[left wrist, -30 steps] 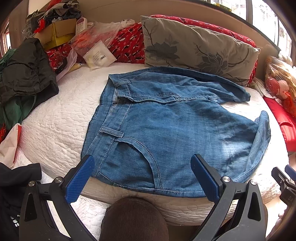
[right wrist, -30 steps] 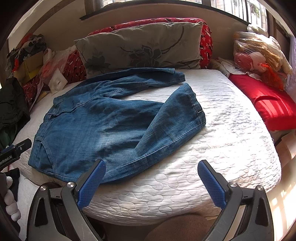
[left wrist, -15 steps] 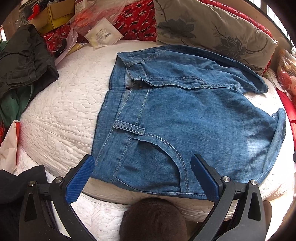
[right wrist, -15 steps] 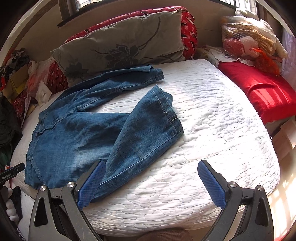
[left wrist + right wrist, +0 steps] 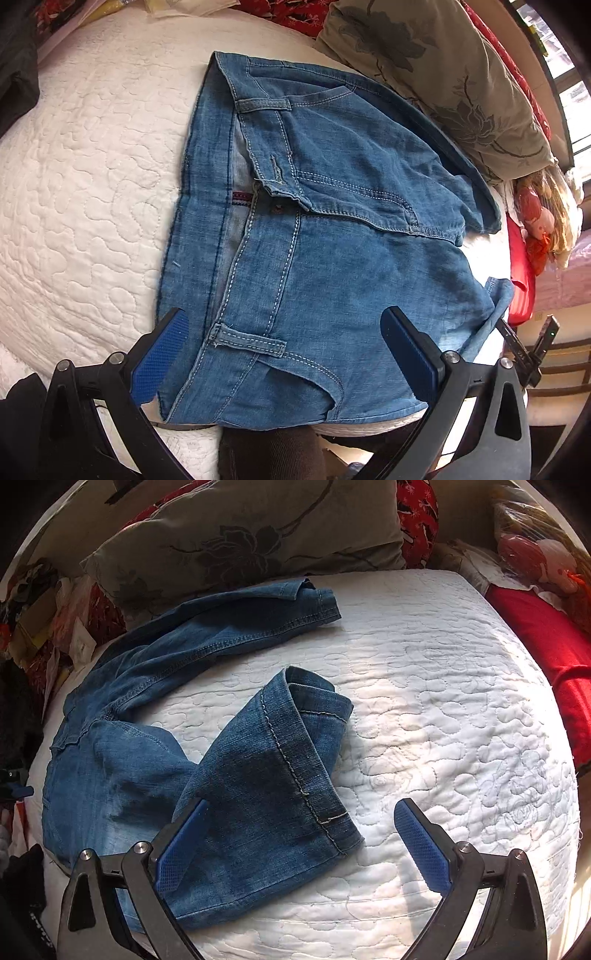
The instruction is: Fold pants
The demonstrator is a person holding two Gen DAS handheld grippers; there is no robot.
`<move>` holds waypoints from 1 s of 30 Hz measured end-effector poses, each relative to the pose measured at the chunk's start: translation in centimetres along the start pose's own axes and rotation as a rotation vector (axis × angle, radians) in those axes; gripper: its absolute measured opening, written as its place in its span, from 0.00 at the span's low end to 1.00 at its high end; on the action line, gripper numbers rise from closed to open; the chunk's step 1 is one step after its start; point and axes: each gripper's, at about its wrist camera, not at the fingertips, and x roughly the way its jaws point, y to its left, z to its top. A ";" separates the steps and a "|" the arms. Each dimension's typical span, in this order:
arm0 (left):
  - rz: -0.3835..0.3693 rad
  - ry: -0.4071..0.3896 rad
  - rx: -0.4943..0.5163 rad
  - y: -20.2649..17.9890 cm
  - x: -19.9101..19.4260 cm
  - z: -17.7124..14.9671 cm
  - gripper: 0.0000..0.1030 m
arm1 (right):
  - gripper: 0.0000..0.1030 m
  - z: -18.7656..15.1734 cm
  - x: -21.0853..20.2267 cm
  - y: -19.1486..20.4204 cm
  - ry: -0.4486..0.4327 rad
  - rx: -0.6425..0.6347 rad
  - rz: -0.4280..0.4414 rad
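Note:
Blue denim pants (image 5: 332,240) lie spread on a white quilted bed (image 5: 92,166), waistband to the left. My left gripper (image 5: 284,354) is open, low over the near waistband corner with its belt loop (image 5: 247,338). In the right wrist view the pants (image 5: 129,757) show both legs: the far leg's cuff (image 5: 317,602) lies by the pillow, the near leg's cuff (image 5: 314,760) is bent toward me. My right gripper (image 5: 299,845) is open and low over that near cuff, holding nothing.
A grey floral pillow (image 5: 240,535) and red patterned cushions (image 5: 417,520) line the back. A red cushion (image 5: 546,646) and bagged toys (image 5: 535,554) sit at right. Dark clothes (image 5: 14,66) lie at the bed's left. Bare quilt (image 5: 461,720) lies right of the cuffs.
Both grippers have moved forward and down toward the pants: the left over the waistband, the right over the near leg's cuff. Both stay open. The pants have not moved.

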 end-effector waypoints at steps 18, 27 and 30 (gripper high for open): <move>0.320 0.081 0.213 -3.3 4.4 -3.5 0.57 | 0.13 -9.4 -3.6 -7.9 0.076 0.344 0.098; 0.246 0.061 0.170 -1.9 1.9 -3.7 0.57 | 0.30 -8.8 -8.3 -8.3 -0.039 0.413 0.061; 0.172 0.018 0.109 -0.1 -0.9 -1.6 0.57 | 0.43 -4.7 -9.6 -7.0 -0.105 0.355 0.067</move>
